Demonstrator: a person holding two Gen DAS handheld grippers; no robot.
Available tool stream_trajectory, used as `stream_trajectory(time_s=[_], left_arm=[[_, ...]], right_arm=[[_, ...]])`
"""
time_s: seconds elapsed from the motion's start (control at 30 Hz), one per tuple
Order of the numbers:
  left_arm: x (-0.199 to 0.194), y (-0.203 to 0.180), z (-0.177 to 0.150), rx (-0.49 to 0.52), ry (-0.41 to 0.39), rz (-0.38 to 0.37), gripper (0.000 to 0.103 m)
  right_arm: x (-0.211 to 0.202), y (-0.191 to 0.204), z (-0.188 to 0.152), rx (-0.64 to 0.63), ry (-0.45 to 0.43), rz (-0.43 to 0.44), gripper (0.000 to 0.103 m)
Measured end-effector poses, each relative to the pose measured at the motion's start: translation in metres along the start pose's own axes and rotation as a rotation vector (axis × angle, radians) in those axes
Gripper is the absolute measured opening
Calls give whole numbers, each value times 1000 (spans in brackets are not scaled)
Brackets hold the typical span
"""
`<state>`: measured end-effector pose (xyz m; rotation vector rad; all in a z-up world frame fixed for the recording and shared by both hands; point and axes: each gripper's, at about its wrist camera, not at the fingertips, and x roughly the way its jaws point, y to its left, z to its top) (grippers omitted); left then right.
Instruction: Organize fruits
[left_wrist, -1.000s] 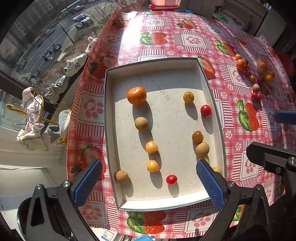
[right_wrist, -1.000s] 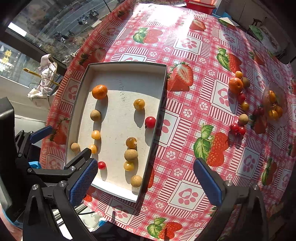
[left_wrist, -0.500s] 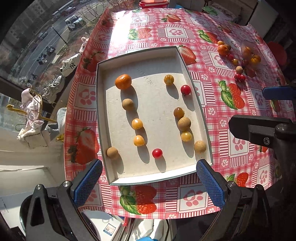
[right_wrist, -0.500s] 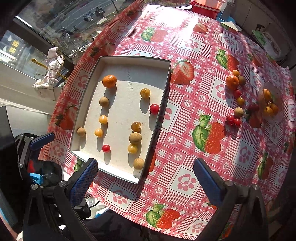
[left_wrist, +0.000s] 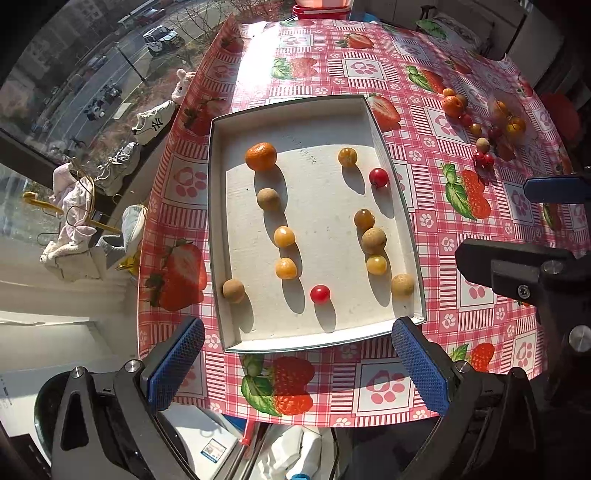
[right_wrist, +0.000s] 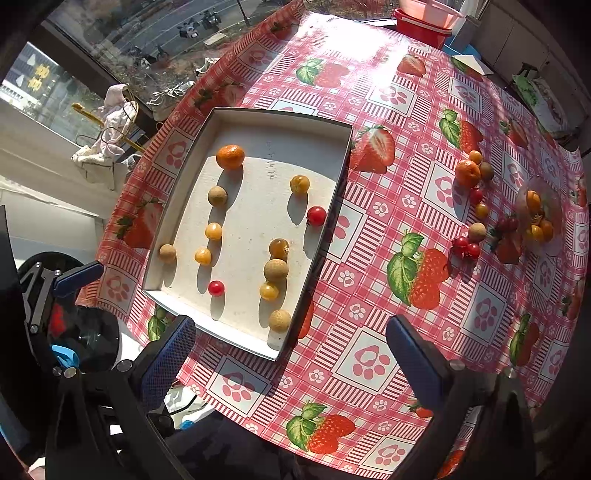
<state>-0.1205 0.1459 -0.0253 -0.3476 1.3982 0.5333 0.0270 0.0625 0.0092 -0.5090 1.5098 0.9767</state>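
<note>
A shallow white tray (left_wrist: 325, 332) (right_wrist: 332, 177) lies on a red strawberry-print tablecloth. It holds a mandarin (left_wrist: 260, 156) (right_wrist: 230, 156), two red cherry tomatoes (left_wrist: 320, 294) (right_wrist: 316, 215), and several yellow and brown small fruits in two rows. More loose fruit (left_wrist: 480, 147) (right_wrist: 476, 206) lies at the table's far right, some in a clear bag (right_wrist: 539, 218). My left gripper (left_wrist: 297, 365) is open and empty, above the table's near edge in front of the tray. My right gripper (right_wrist: 291, 365) is open and empty, above the near edge right of the tray.
The table (right_wrist: 369, 362) ends close below both grippers. A red tub (right_wrist: 424, 22) stands at the far edge. A window with shoes and clothes on its sill (left_wrist: 110, 177) is to the left.
Both grippers have pulled back and up from the tray, so more of the table shows. The fruit in the tray has not moved.
</note>
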Motion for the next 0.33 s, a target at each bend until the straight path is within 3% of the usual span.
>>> stream_trajectory(time_s=[0.33], left_arm=[[-1,-3,-3,5,1,-2,102]], right_arm=[[0,5,-2,-26,-1,-4,103]])
